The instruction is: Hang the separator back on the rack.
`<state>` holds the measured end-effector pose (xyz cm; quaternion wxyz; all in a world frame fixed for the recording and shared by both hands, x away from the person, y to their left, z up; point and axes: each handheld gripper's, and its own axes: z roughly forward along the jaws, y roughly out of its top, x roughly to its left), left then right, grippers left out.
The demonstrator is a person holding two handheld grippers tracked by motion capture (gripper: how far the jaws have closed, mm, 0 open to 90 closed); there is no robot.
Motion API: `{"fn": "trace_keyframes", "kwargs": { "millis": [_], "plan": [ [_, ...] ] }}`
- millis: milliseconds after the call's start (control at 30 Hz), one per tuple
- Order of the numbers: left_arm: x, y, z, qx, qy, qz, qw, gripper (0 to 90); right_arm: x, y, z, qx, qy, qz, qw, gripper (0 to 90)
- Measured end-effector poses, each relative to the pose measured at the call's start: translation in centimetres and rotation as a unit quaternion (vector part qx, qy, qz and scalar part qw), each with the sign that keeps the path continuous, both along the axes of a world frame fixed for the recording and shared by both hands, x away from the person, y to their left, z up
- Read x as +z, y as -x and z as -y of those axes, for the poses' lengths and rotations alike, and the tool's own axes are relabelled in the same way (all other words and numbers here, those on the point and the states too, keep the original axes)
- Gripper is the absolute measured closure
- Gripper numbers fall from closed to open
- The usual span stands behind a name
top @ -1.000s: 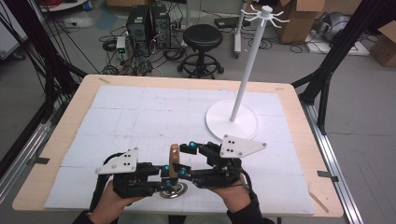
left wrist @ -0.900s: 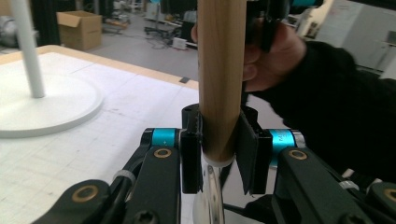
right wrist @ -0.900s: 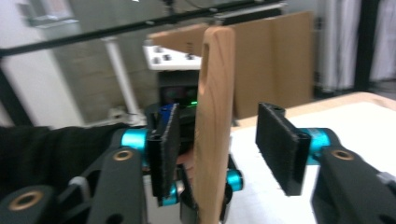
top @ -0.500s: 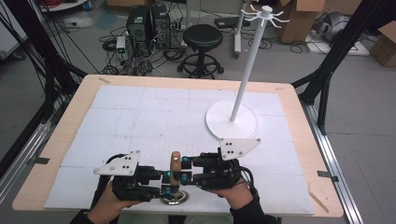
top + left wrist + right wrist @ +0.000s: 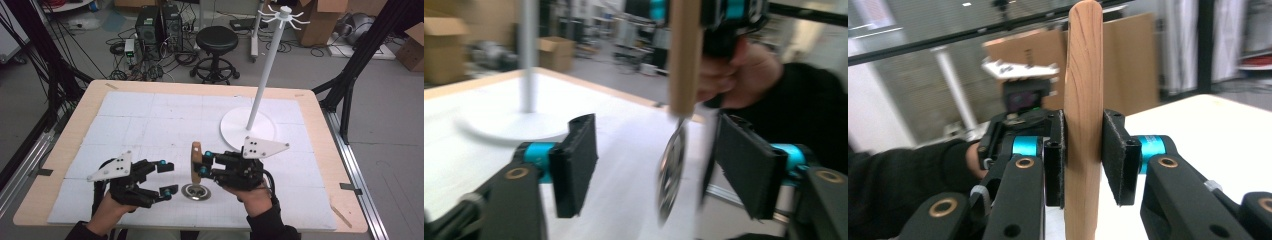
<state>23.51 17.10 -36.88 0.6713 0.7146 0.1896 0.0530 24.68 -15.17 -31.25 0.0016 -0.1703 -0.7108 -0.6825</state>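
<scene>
Right gripper (image 5: 1083,160) clamped on upright wooden handle (image 5: 1083,100), left gripper (image 5: 167,177) just opened, empty, metal strainer head (image 5: 671,170) visible from left gripper view, handle's 6 o'clock.

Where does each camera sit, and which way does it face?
High view: above the person's side, facing forward and down on the table; shows left hand, right hand, left gripper, right gripper.
Left gripper view: rides the left gripper, looks along its fingers, just opened around the utensil's metal end; right hand beyond.
Right gripper view: rides the right gripper, looks along its fingers, just closed on the wooden handle.
All three share the wooden handle.
</scene>
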Motion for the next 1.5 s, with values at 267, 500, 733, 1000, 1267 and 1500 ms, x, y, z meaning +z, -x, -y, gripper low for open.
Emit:
{"fn": "trace_keyframes", "kwargs": {
  "millis": [267, 500, 733, 1000, 1267, 1500],
  "plan": [
    [-1.0, -1.3, -3.1, 0.086, 0.000, -0.007, 0.9963, 18.9, 2.5, -3.3, 3.0, -0.086, 0.009, 0.002, 0.9962, 72.7],
    [-1.6, -1.7, -4.3, 0.113, -0.004, -0.009, 0.9935, 18.7, 5.1, -6.3, 5.5, -0.110, 0.010, 0.016, 0.9938, 72.7],
    [-1.7, -1.9, -4.7, 0.128, -0.007, -0.011, 0.9917, 18.8, 7.9, -9.2, 8.1, -0.108, 0.005, 0.027, 0.9937, 72.6],
    [-1.7, -1.9, -4.9, 0.133, -0.005, -0.011, 0.9910, 16.3, 11.1, -11.7, 10.3, -0.117, 0.005, 0.036, 0.9925, 72.6],
    [-1.6, -1.8, -5.1, 0.132, -0.002, -0.014, 0.9912, 17.7, 13.3, -13.8, 11.6, -0.128, -0.009, 0.047, 0.9906, 72.6],
    [-1.6, -1.9, -5.2, 0.135, 0.002, -0.015, 0.9907, 17.9, 14.0, -14.8, 12.9, -0.139, -0.018, 0.044, 0.9891, 72.6]
  ]
}}
